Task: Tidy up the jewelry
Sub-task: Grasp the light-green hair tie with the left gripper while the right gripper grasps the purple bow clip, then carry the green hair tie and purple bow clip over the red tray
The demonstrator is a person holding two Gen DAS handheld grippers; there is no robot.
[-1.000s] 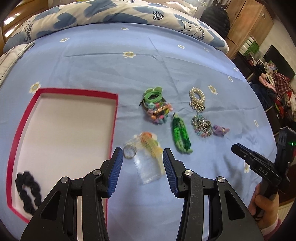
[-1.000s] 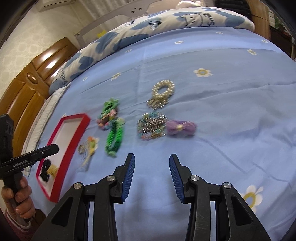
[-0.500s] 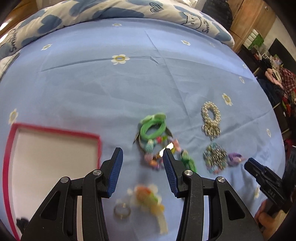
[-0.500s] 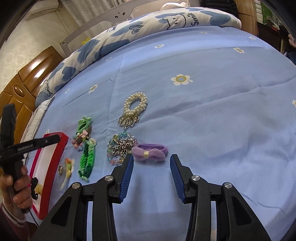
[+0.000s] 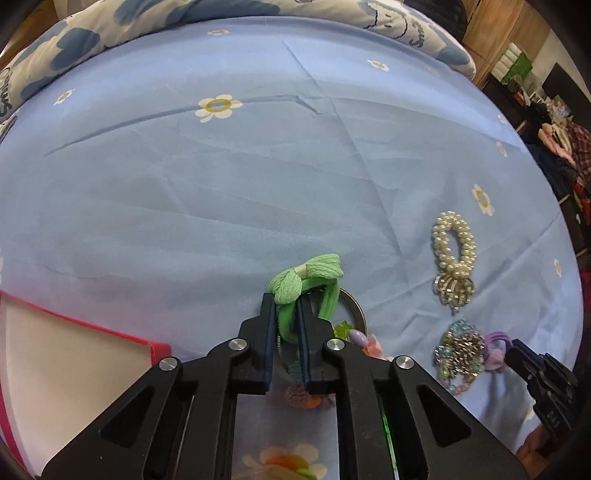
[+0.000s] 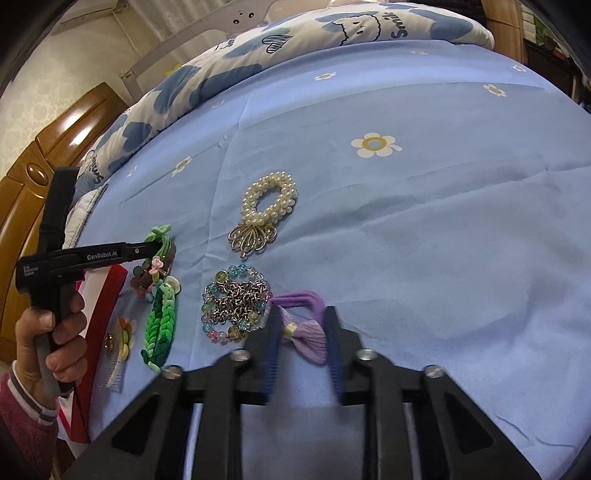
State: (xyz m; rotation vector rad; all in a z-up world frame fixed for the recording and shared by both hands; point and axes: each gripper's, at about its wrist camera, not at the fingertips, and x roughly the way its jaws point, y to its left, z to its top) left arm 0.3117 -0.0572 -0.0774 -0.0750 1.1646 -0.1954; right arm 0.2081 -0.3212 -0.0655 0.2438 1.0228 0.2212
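My left gripper (image 5: 285,301) is shut on the green hair tie with a bow (image 5: 306,281), which lies on the blue bedsheet over a beaded bangle. It also shows in the right wrist view (image 6: 159,236). My right gripper (image 6: 301,314) is open, its jaws on either side of the purple bow hair tie (image 6: 306,328). The red-rimmed white tray (image 5: 74,354) is at the lower left of the left wrist view.
A pearl bracelet with a metal charm (image 6: 266,214), a chain and glass-bead bracelet (image 6: 236,306), a green braided band (image 6: 159,328) and a flower comb (image 6: 120,347) lie on the sheet. A patterned duvet (image 6: 332,29) lies at the far edge.
My left gripper moved forward from the flower comb to the green hair tie and shut on it. My right gripper moved forward and down around the purple bow hair tie.
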